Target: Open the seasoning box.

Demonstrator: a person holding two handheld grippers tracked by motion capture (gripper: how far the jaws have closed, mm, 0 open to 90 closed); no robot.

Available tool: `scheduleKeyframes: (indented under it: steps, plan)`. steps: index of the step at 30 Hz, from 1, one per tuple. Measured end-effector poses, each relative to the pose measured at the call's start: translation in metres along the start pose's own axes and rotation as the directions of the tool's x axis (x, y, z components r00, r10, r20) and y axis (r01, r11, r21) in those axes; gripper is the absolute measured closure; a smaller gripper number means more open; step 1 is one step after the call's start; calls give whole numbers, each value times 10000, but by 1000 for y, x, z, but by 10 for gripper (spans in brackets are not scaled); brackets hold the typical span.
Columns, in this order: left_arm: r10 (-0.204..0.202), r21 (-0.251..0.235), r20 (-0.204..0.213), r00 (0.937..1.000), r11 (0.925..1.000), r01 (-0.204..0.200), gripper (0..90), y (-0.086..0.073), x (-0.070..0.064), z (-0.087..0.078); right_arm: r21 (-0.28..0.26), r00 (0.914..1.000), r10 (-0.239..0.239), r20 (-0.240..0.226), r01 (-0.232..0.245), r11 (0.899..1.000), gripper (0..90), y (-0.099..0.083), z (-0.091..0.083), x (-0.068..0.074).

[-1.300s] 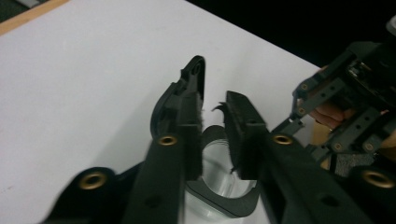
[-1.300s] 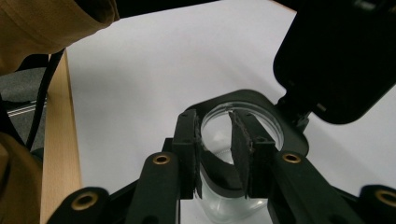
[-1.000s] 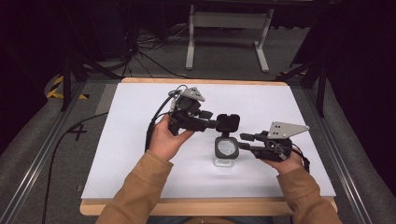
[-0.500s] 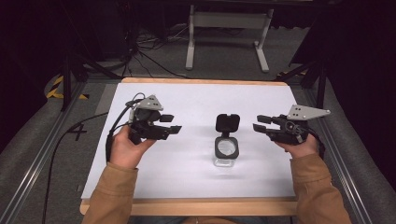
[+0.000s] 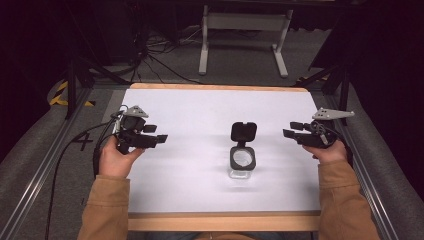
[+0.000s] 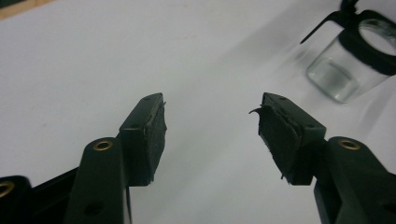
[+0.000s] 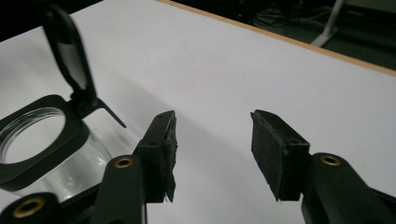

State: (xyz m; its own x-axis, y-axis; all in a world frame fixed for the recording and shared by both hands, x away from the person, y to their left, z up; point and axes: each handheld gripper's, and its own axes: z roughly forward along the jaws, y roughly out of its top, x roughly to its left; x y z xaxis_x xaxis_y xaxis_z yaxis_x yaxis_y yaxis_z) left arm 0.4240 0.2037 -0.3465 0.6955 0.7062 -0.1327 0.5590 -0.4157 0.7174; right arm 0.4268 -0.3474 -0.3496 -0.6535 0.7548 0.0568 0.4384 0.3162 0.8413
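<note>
Clear glass jar (image 5: 243,167) with black hinged lid (image 5: 243,132) flipped up, on matte white table (image 5: 190,115), left gripper (image 5: 161,138) and right gripper (image 5: 287,129) both spread wide (frayed rubber pads), holding nothing.

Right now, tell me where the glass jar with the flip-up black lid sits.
In the high view the jar stands on the white table, slightly right of centre, lid open, apart from the left gripper and the right gripper.
</note>
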Motion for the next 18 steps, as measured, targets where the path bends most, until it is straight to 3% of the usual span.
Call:
scheduleKeyframes:
  steps: [3, 6, 12, 18]
  plan:
    - [-298, 248, -250, 9992, 9992, 304, 414, -9, 10, 5, 58, 9994, 342, 82, -342, 9994, 489, -5, 2, -7]
    - [-724, 390, -246, 9971, 9965, 734, 415, -17, 20, 11, 355, 9979, 537, 357, -550, 9979, 485, -11, 7, -14]
    - [-887, 508, -290, 9956, 9946, 901, 405, -28, 33, 21, 826, 9938, 912, 637, -963, 9919, 471, -22, 16, -24]
    - [-1164, 773, 84, 9932, 9903, 1154, 397, -36, 41, 34, 1563, 9917, 812, 998, -962, 9830, 467, -34, 29, -30]
